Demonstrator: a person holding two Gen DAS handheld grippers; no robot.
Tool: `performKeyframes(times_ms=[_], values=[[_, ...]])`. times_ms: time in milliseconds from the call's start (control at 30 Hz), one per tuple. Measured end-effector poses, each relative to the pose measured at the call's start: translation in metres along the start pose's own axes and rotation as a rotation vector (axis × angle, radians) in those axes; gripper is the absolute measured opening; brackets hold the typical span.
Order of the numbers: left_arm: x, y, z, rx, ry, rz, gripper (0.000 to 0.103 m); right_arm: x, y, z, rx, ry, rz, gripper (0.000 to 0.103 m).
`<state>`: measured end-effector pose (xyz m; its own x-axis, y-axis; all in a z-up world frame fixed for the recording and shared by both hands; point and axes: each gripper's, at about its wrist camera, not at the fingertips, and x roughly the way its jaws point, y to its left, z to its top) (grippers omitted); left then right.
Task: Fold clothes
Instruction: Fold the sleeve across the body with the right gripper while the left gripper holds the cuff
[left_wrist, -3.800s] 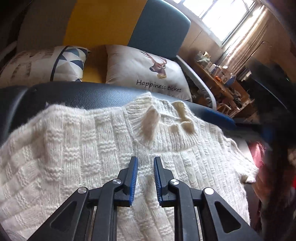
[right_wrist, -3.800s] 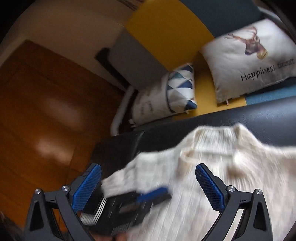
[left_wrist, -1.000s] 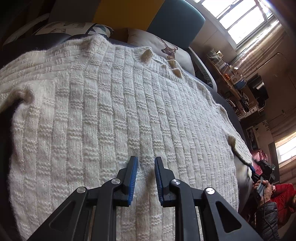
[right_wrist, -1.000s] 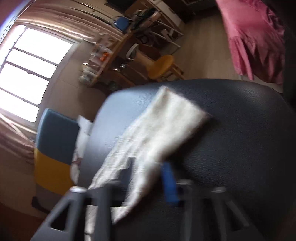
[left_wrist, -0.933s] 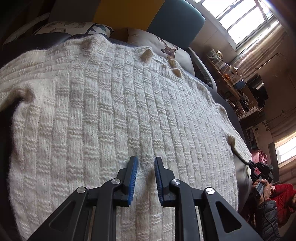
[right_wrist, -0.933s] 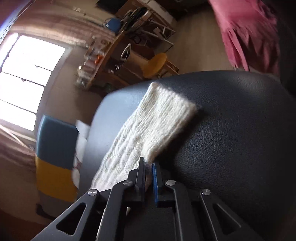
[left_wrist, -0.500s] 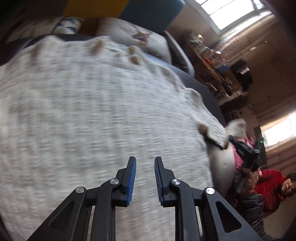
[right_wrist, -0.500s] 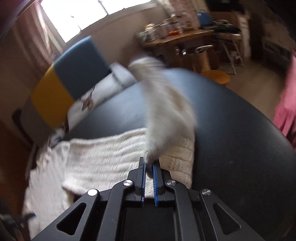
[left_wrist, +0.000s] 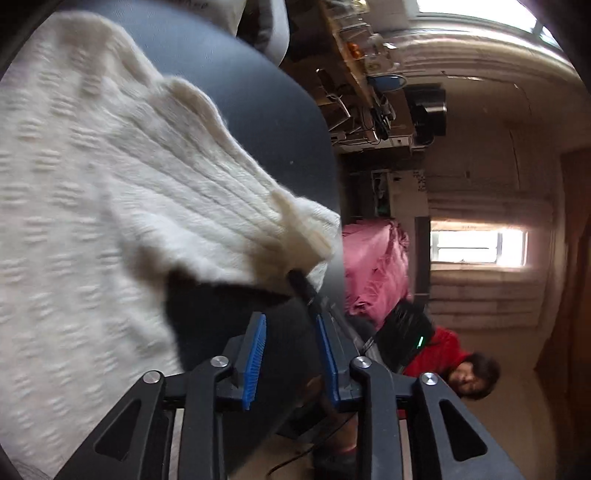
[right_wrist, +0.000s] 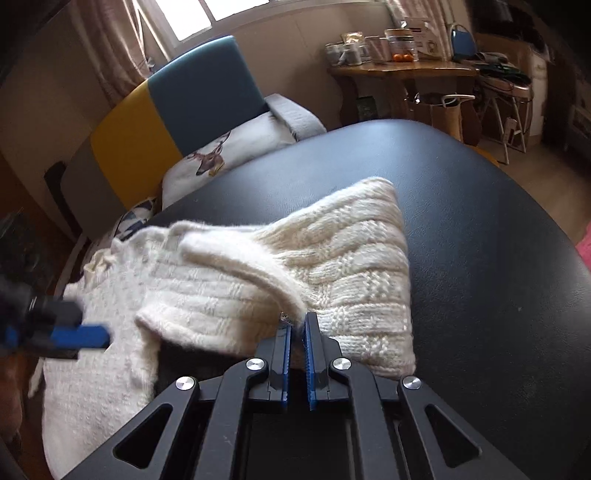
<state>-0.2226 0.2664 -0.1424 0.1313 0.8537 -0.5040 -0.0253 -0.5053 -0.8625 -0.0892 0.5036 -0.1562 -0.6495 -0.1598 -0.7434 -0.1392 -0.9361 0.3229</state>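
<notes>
My right gripper (right_wrist: 296, 325) sits nearest in its own view, its blue pads pinched tight on the edge of the sleeve (right_wrist: 236, 266) of the cream knit sweater (right_wrist: 351, 280), which I have carried over the sweater's body so it drapes in a raised fold. Past it the sweater lies spread on the black padded table (right_wrist: 461, 206); beyond that stand the yellow and blue sofa (right_wrist: 177, 99) with a deer cushion (right_wrist: 229, 147) and, farthest, a wooden side table (right_wrist: 402, 72) crowded with jars. At the left edge of this view my left gripper (right_wrist: 77, 338) shows only as a blur.

The left wrist view gives what the right cannot: my left gripper (left_wrist: 291, 354) with its pads parted and nothing between them, poised over the table's dark edge (left_wrist: 280, 122) just beside the sweater (left_wrist: 92, 206). It also shows the sleeve cuff (left_wrist: 295, 225) lifted clear of the surface with the tips of the right gripper (left_wrist: 301, 284) clamped on it from below, then a pink cloth (left_wrist: 373, 269) and a person in a red top (left_wrist: 443, 350) farther off.

A second ago the left gripper hovered over the middle of the flat sweater with its pads nearly together; now it is off to the side and wider. The sleeve then lay stretched outward on the table; now it is folded in across the body
</notes>
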Motion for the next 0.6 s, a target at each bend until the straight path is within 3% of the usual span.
performKeyframes(times_ms=[233, 400, 600], values=[[0.048, 0.004, 0.041, -0.097, -0.003, -0.01, 0.04, 0.004, 0.006, -0.01, -0.041, 0.0, 0.041, 0.008], [0.065, 0.018, 0.049, -0.132, 0.008, 0.016, 0.04, -0.002, 0.0, -0.01, -0.006, -0.031, 0.076, 0.008], [0.083, 0.018, 0.054, -0.167, 0.03, -0.021, 0.039, 0.0, 0.009, -0.015, -0.045, -0.022, 0.08, 0.008]])
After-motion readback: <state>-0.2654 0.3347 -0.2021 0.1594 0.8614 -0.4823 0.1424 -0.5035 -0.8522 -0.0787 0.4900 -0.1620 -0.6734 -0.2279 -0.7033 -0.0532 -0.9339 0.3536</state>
